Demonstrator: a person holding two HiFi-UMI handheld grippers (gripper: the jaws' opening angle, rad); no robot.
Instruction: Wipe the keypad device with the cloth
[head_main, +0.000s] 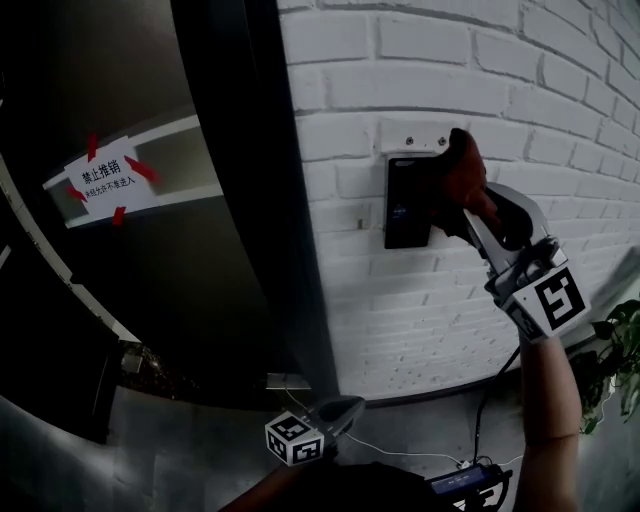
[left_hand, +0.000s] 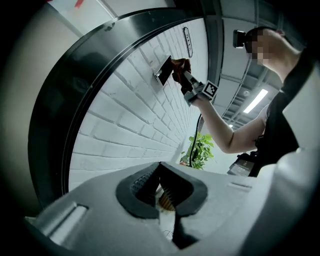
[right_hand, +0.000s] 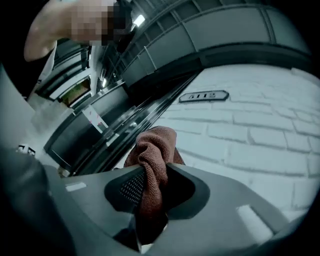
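Observation:
A black keypad device (head_main: 405, 205) is fixed to the white brick wall (head_main: 560, 120). My right gripper (head_main: 462, 205) is shut on a reddish-brown cloth (head_main: 460, 175) and presses it against the device's right side. In the right gripper view the cloth (right_hand: 152, 165) bunches out between the jaws and hides the device. In the left gripper view the device (left_hand: 163, 71) and cloth (left_hand: 180, 67) show far off on the wall. My left gripper (head_main: 340, 412) hangs low by the floor, jaws shut with nothing between them (left_hand: 161, 192).
A dark curved door frame (head_main: 265, 200) stands left of the wall, with a taped paper notice (head_main: 100, 180) on the glass beyond. A potted plant (head_main: 615, 350) sits at the lower right. A cable (head_main: 400, 455) lies on the floor.

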